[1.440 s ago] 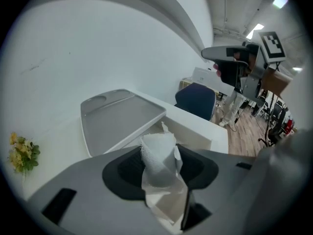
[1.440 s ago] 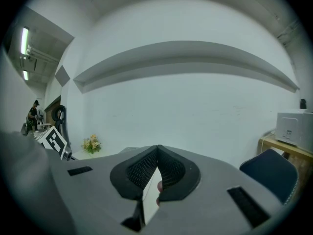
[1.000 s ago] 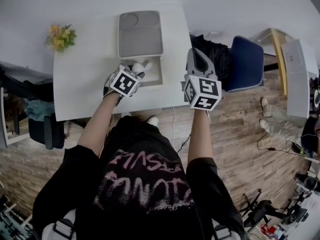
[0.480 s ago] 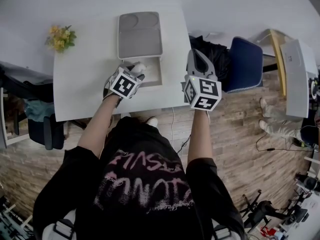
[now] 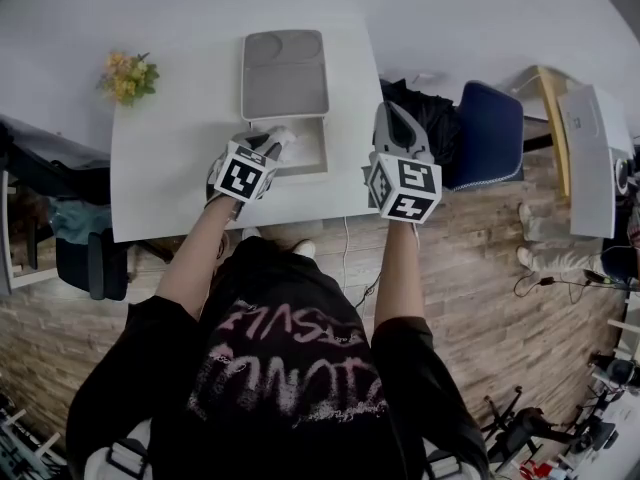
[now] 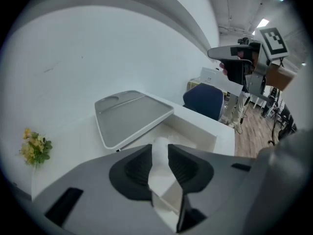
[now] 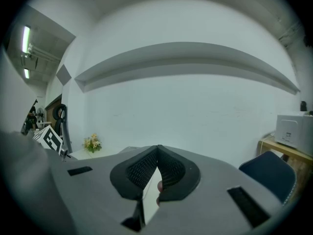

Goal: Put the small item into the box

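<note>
The left gripper (image 6: 160, 150) hangs over the near left corner of the box (image 6: 200, 133), whose lid (image 5: 285, 73) lies open behind it on the table (image 5: 170, 168). Its jaws stand part-way apart and have just been closing. The white item (image 6: 159, 142) shows in the gap at their tips, above the box floor. It looks let go inside the box rather than pinched, so the placing seems done; only the withdrawal, and perhaps the lid, are left. The left forearm reaches forward, and the gripper tilts steeply down into the box. The right gripper (image 5: 392, 110), at the table's right edge, is held near level, jaws pressed together on nothing.
</note>
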Motion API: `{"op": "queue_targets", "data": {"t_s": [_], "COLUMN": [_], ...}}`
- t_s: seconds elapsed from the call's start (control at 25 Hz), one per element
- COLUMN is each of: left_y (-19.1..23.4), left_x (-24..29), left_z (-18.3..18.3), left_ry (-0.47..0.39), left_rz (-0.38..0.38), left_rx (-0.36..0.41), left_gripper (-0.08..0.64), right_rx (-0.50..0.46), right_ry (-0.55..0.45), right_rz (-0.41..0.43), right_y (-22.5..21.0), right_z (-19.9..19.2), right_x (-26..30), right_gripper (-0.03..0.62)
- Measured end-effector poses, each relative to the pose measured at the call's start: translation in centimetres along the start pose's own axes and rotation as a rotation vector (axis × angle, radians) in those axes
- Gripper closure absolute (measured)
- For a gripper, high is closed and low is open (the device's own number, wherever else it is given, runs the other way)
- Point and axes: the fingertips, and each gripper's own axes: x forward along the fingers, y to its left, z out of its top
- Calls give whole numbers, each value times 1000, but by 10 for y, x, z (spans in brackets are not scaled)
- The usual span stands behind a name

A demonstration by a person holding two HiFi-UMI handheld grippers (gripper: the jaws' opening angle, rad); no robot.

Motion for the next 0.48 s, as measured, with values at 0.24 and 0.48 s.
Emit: {"op": "queue_targets", "data": {"t_s": [0.24, 0.48], "left_y": [12, 21], "left_x": [-15, -32], "left_z": [7, 21], "left_ry": [-63, -139], "left_rz": [67, 100], "left_rx": [-23, -59], "left_gripper": [553, 558], "right_rx": [1, -3], "right_ry": [-10, -15], "right_rz": [10, 13], "right_y": [9, 11], "right_z": [5, 8], "right_x": [-1, -3], "right_gripper": [583, 583]}}
